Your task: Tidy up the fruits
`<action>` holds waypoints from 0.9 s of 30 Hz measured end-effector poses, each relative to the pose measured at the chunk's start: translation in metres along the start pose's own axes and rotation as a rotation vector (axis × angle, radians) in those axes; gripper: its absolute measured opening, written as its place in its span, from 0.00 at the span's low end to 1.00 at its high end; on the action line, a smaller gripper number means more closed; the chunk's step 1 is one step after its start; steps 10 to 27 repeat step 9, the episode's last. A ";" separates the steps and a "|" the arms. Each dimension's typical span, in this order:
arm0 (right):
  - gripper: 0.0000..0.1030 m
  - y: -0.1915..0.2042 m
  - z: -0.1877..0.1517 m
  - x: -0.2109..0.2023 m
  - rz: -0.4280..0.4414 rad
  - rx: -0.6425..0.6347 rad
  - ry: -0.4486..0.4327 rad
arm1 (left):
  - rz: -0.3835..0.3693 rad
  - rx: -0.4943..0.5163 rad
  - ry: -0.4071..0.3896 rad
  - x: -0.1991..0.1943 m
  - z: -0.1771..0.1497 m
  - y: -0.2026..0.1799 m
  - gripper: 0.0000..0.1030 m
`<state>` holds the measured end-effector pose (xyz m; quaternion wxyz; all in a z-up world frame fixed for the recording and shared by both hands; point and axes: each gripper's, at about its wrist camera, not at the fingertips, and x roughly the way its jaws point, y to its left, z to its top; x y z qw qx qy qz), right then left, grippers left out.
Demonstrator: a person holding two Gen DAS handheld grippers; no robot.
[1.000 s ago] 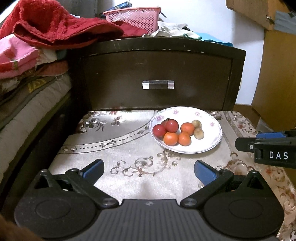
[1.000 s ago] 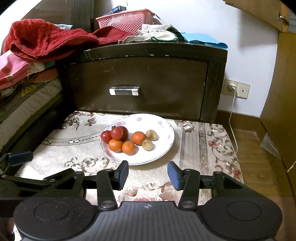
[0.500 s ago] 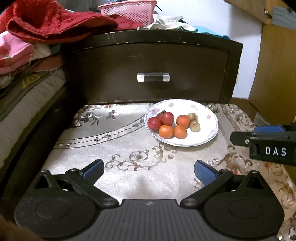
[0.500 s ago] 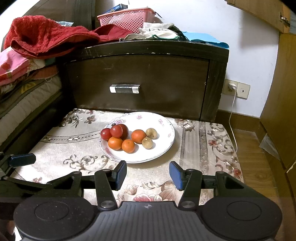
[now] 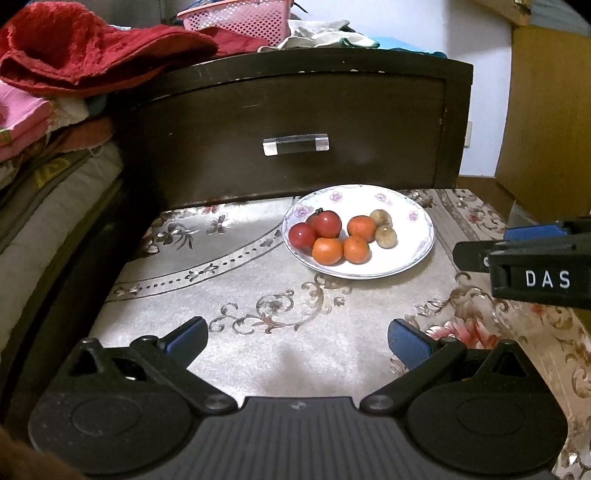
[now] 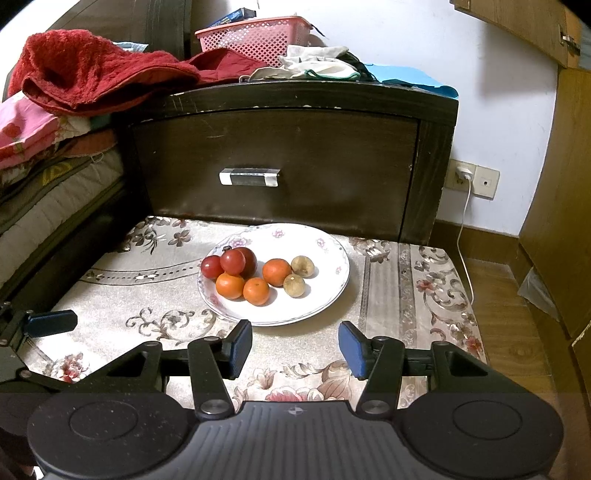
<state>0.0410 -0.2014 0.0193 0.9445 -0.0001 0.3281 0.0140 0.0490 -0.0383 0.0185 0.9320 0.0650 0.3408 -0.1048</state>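
Observation:
A white flowered plate stands on the patterned cloth in front of a dark drawer. It holds red tomatoes, small oranges and two brown round fruits, grouped by kind. My right gripper hovers just short of the plate's near rim, open and empty. The left wrist view shows the same plate with its tomatoes and oranges. There my left gripper is wide open over bare cloth, nearer than the plate and left of it.
Behind the plate rises a dark drawer front with a clear handle. On top lie a red towel and a pink basket. Bedding borders the left. Right of the cloth are wooden floor, a charger cable and a cupboard.
The left wrist view has shifted a little, so the plate sits slightly higher and further left in it. The right gripper's jaws stand a touch wider. The fruits have not moved.

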 end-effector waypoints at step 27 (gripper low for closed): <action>0.48 0.001 0.000 0.001 -0.001 -0.002 0.000 | 0.027 0.008 -0.041 -0.003 0.001 0.001 1.00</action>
